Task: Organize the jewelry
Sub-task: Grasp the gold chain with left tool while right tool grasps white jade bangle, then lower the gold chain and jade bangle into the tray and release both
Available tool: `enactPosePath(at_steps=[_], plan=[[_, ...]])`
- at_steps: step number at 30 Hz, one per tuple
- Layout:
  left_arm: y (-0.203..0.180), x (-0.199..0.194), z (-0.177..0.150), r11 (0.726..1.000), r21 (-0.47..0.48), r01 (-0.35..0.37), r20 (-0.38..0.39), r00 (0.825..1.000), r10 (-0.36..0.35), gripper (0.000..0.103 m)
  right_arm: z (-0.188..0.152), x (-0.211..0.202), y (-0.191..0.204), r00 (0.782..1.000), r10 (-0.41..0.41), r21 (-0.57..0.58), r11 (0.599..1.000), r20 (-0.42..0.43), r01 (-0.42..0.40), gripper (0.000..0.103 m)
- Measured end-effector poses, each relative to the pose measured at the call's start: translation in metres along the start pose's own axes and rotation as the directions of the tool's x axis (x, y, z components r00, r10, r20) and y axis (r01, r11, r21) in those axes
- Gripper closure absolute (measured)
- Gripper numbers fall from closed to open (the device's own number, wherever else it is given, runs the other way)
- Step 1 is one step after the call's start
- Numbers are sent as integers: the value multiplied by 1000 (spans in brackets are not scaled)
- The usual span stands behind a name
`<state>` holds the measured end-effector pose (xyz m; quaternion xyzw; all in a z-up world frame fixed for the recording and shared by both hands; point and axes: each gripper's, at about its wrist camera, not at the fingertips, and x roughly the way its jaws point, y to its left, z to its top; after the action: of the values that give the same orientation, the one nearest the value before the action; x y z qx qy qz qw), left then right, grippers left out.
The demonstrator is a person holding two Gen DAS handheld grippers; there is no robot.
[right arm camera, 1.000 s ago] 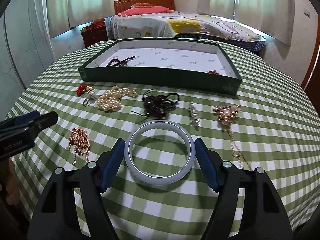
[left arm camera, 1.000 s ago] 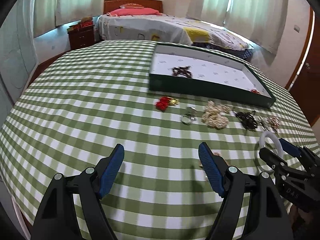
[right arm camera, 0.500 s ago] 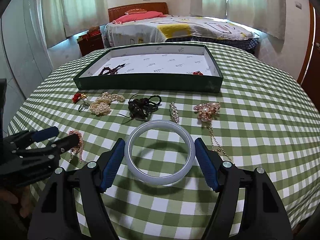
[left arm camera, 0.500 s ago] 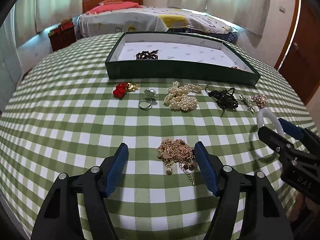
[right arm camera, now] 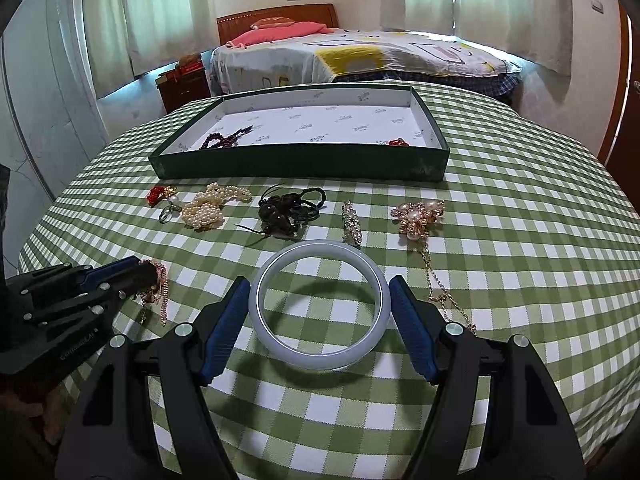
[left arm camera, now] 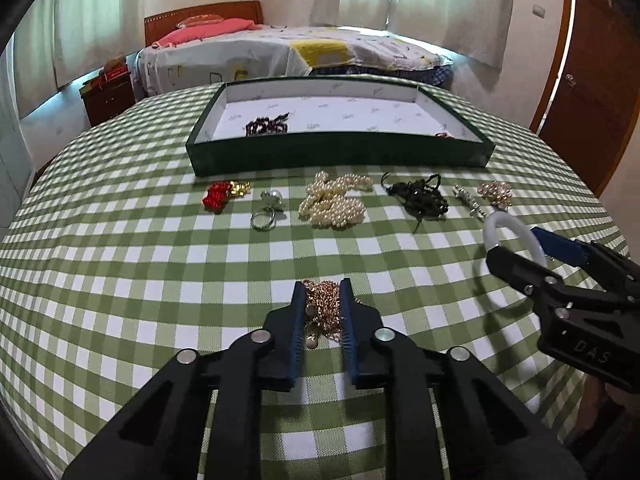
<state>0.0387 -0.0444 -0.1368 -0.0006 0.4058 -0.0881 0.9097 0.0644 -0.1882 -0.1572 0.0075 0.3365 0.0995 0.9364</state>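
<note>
A gold chain [left arm camera: 320, 308] lies bunched on the green checked tablecloth, between the blue pads of my left gripper [left arm camera: 322, 292]. The jaws are closing on it and the pads press its sides. In the right wrist view the same gripper [right arm camera: 148, 276] sits at the left with the chain [right arm camera: 158, 292] hanging from its tip. My right gripper [right arm camera: 319, 284] is shut on a white bangle [right arm camera: 320, 354], held flat just above the cloth. The green tray [left arm camera: 340, 158] stands farther back, holding a dark bead bracelet [left arm camera: 266, 126] and a small red piece [left arm camera: 442, 135].
In a row before the tray lie a red ornament [left arm camera: 216, 196], a ring [left arm camera: 266, 216], a pearl strand [left arm camera: 334, 204], a black cord piece [left arm camera: 420, 198], a crystal clip [left arm camera: 468, 200] and a pearl brooch [left arm camera: 496, 192]. A bed stands beyond the table.
My left gripper swung to the right over the gold chain, came down around it and shut on it. The right gripper kept still with the bangle.
</note>
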Motion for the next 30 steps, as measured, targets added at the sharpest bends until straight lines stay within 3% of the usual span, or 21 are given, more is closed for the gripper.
enactPosePath(at_steps=[3, 11, 16, 19, 20, 21, 28, 29, 30], plan=[[0, -2, 1, 1000, 1, -3, 7, 1000, 3, 97, 0, -1, 1, 1000, -1, -1, 1000, 3, 1, 34], [4, -8, 4, 1000, -5, 6, 25, 1000, -6, 97, 0, -1, 3, 1000, 2, -5, 1000, 4, -2, 34], [7, -4, 2, 999, -24, 44, -3, 999, -44, 96, -1, -1, 4, 1000, 5, -3, 1000, 2, -5, 34], [7, -4, 1, 999, -32, 27, -8, 1000, -28, 83, -1, 0, 3, 1000, 6, 0, 1000, 2, -6, 34], [7, -4, 1, 999, -32, 18, -7, 1000, -18, 68, -1, 0, 4, 1000, 7, 0, 1000, 1, -7, 34], [7, -5, 0, 999, -30, 12, -5, 1000, -12, 60, -1, 0, 3, 1000, 6, 0, 1000, 1, -6, 34], [3, 4, -4, 1000, -7, 20, -38, 999, -20, 58, -2, 0, 2, 1000, 11, 6, 1000, 0, -11, 34], [2, 4, -5, 1000, 2, 18, -29, 999, -18, 59, -2, -1, 3, 1000, 11, 6, 1000, 0, -11, 34], [1, 4, -5, 1000, 17, 9, -27, 1000, -8, 67, -2, 0, 3, 1000, 11, 6, 1000, 0, -11, 34]])
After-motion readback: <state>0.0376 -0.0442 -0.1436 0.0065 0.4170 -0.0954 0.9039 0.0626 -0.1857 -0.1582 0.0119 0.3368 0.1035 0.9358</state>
